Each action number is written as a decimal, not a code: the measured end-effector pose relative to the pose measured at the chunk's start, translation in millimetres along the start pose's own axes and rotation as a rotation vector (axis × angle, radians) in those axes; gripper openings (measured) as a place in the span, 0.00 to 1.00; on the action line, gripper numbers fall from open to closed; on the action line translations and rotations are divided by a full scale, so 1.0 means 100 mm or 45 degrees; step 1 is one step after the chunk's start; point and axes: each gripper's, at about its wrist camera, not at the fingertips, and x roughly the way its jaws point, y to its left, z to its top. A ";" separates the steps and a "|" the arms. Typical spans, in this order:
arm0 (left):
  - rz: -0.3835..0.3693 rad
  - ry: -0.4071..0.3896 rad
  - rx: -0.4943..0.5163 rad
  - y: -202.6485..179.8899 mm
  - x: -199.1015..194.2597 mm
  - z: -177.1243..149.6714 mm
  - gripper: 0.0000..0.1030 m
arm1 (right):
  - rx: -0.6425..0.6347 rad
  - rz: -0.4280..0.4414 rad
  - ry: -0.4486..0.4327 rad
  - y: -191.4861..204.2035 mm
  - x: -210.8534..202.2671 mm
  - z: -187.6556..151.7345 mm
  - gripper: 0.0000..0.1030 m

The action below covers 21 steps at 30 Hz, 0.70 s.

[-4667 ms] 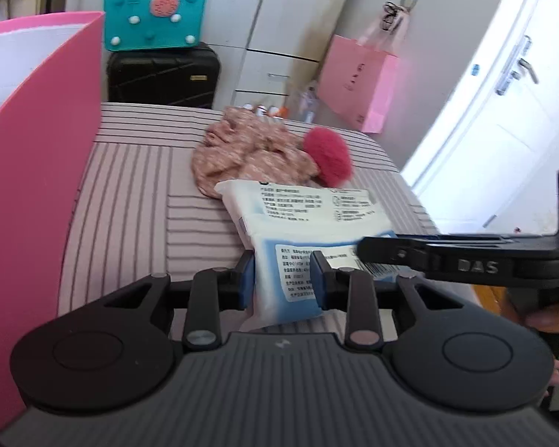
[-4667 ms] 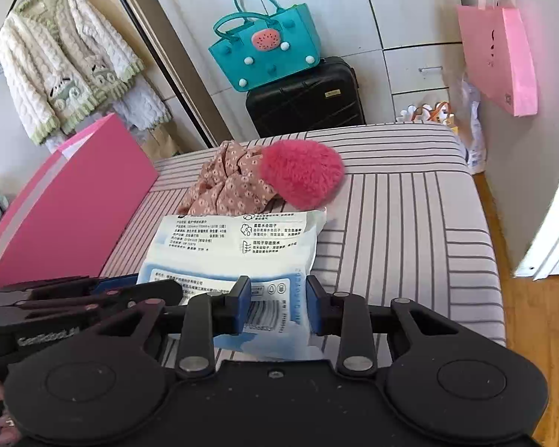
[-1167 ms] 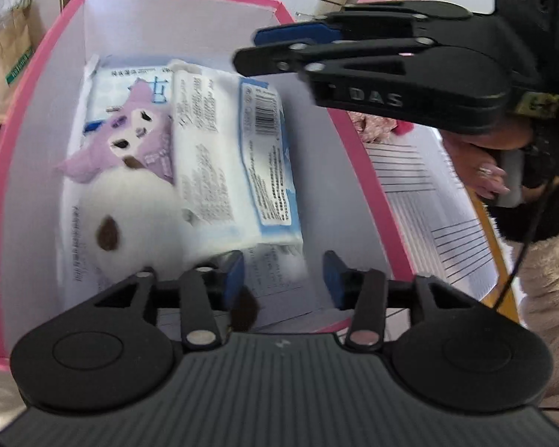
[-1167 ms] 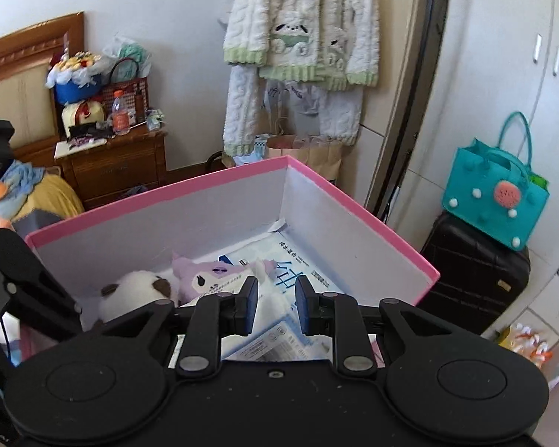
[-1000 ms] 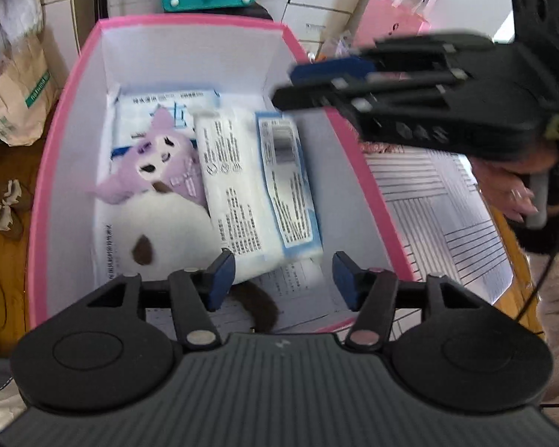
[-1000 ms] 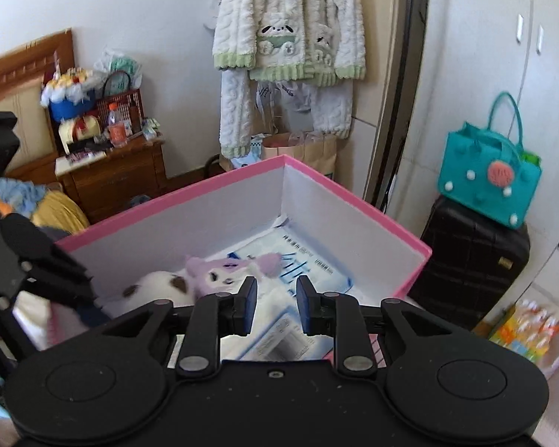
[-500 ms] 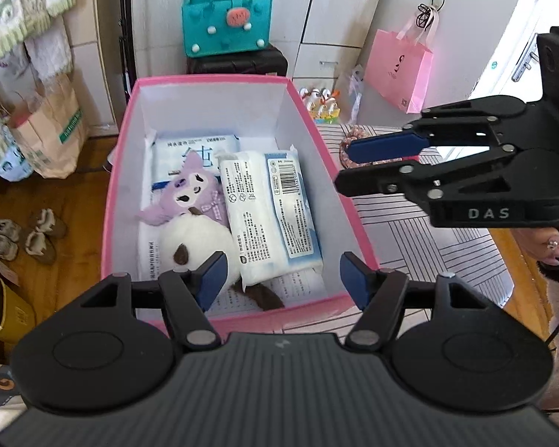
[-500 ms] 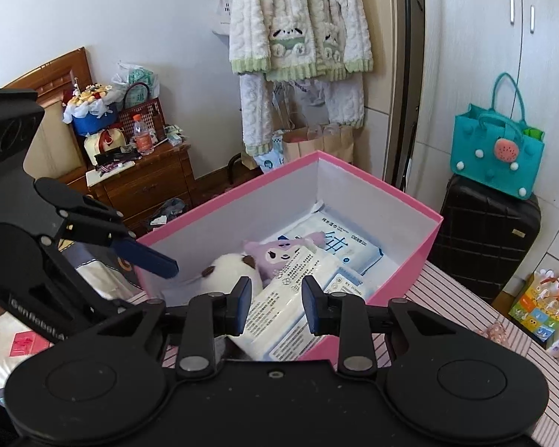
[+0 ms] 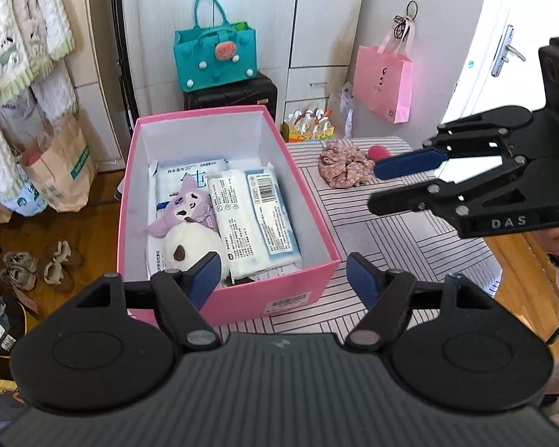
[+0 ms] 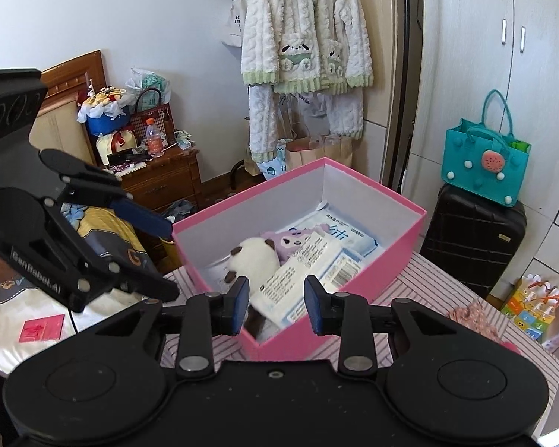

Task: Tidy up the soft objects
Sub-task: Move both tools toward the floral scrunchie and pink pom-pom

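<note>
An open pink box stands at the left end of a striped table. In it lie a white and blue tissue pack, a purple plush, a white plush and a flat pack beneath them. My left gripper hangs above the box's near wall with its jaws opening and nothing between them. My right gripper hovers over the table to the right of the box, its jaws opening a little and empty. A floral scrunchie and a red pompom lie at the table's far end.
A teal bag sits on a black suitcase behind the box. A pink paper bag hangs by the white door. Slippers and a paper bag are on the floor at left. A bedside cabinet stands beyond.
Both grippers have risen and drawn back from the box, leaving the tissue pack lying inside. The left jaws have spread much wider, the right ones slightly.
</note>
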 end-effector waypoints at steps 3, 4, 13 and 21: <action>0.092 -0.059 -0.017 -0.09 -0.05 -0.05 0.89 | -0.004 -0.009 -0.008 0.02 -0.12 -0.12 0.40; 0.146 -0.080 -0.012 -0.14 -0.07 -0.07 0.93 | -0.004 -0.016 -0.009 0.03 -0.16 -0.16 0.40; 0.121 -0.170 0.148 -0.54 -0.04 -0.16 0.99 | 0.009 -0.083 0.024 0.02 -0.40 -0.60 0.45; 0.002 -0.245 0.200 -0.93 0.16 -0.21 0.99 | 0.076 -0.137 0.034 -0.19 -0.59 -0.98 0.53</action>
